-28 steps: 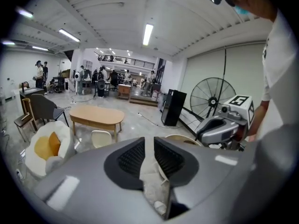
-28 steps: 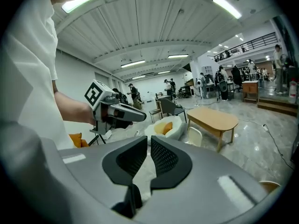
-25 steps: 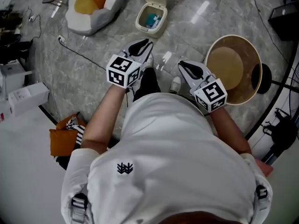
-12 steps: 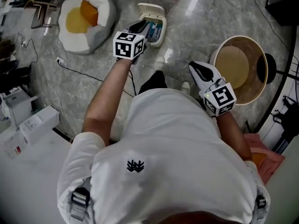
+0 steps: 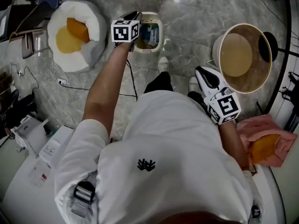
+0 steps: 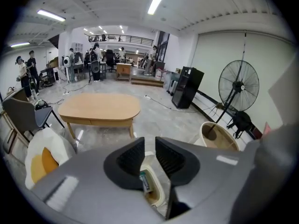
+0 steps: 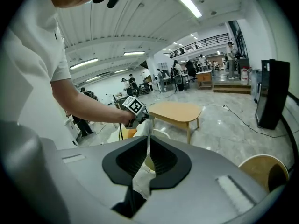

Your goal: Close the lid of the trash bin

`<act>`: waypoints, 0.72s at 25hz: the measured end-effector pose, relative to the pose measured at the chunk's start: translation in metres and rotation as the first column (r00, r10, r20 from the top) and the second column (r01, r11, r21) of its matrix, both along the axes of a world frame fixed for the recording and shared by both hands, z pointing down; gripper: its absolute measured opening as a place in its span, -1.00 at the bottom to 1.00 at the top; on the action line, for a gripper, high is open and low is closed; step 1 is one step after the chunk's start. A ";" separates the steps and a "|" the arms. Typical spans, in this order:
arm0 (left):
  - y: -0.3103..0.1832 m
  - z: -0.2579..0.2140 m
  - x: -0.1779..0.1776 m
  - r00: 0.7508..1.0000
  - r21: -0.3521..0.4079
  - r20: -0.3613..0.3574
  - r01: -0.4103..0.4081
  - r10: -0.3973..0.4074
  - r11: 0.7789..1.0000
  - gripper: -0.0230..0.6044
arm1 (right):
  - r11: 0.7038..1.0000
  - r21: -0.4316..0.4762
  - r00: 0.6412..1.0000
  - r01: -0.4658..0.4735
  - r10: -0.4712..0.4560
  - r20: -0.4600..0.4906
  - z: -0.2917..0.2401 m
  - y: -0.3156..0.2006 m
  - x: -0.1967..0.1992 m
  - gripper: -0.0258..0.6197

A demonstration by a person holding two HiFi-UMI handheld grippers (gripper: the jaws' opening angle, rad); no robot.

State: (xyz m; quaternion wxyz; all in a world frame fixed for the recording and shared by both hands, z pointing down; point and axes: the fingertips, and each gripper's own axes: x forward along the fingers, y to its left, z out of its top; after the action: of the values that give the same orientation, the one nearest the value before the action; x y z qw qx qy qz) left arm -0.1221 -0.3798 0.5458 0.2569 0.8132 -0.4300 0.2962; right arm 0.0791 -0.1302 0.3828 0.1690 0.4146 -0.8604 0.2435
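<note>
Small cream oval plastic trash bin (image 5: 160,31) stands open on glossy grey marble floor (image 5: 187,22), left hand-held gripper (image 6: 150,148) slightly spread above it, right hand-held gripper (image 7: 148,141) pressed together.

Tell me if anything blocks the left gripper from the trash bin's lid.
Nothing visible does. The left gripper hangs close to the open trash bin, jaws apart and empty, with only air between it and the lid.
</note>
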 end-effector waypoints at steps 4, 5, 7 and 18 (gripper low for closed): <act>-0.029 0.033 -0.002 1.000 -0.041 0.019 -0.018 0.018 0.999 -0.66 | 0.998 -0.022 0.998 -0.063 0.062 -0.022 0.007 -0.010 0.004 -0.87; -0.035 0.042 -0.002 1.000 -0.054 0.021 -0.020 0.021 0.998 -0.66 | 0.997 -0.027 0.997 -0.074 0.073 -0.026 0.009 -0.012 0.004 -0.87; -0.043 0.059 0.001 0.999 -0.078 0.025 -0.024 0.026 0.997 -0.64 | 0.995 -0.041 0.996 -0.090 0.088 -0.034 0.012 -0.013 0.006 -0.87; -0.069 0.133 -0.012 0.992 -0.184 0.127 0.000 0.024 0.983 -0.62 | 0.986 -0.136 0.994 -0.096 0.089 -0.057 0.037 -0.013 -0.006 -0.87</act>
State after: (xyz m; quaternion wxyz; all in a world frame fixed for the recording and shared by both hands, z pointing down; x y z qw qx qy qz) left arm -0.1337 -0.4484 0.6786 0.3007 0.7679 -0.4116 0.3879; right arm 0.0727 -0.1433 0.4198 0.2077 0.4475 -0.8166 0.2997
